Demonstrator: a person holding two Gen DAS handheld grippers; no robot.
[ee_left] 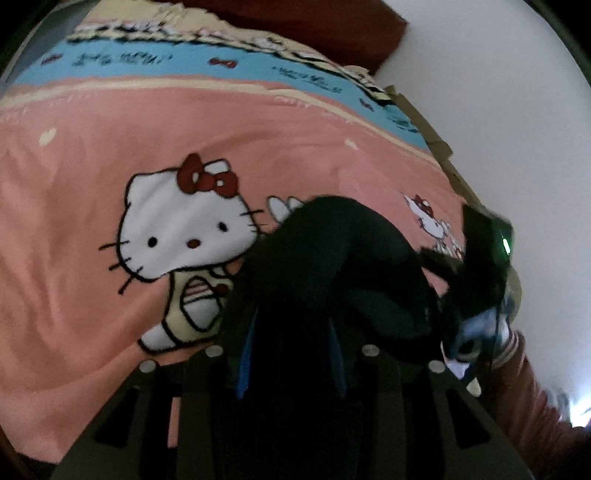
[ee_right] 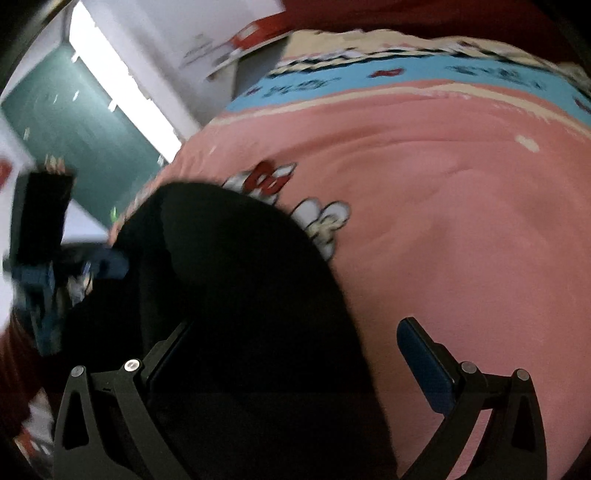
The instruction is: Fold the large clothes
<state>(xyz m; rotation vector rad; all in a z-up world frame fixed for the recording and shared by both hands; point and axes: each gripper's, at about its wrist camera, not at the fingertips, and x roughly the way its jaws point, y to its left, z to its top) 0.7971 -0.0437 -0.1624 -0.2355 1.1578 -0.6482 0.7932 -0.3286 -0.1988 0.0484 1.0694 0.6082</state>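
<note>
A black garment (ee_left: 332,258) lies bunched on the pink cartoon-cat bedspread (ee_left: 92,184). My left gripper (ee_left: 291,350) is shut on a fold of it; the blue pads (ee_left: 245,365) press the cloth from both sides. In the right wrist view the same black garment (ee_right: 240,295) spreads between my fingers over the bedspread (ee_right: 461,221). My right gripper (ee_right: 295,369) is open, its right blue pad (ee_right: 424,365) bare over the pink cover, its left finger against the cloth. The other gripper (ee_left: 484,258) shows at the right of the left wrist view.
The bedspread has a blue band (ee_left: 147,62) and cream edge at the far side. A dark red pillow (ee_left: 314,26) lies beyond it. A white wall (ee_left: 517,110) runs along the right. A green board (ee_right: 81,129) and a bright window strip stand at the left.
</note>
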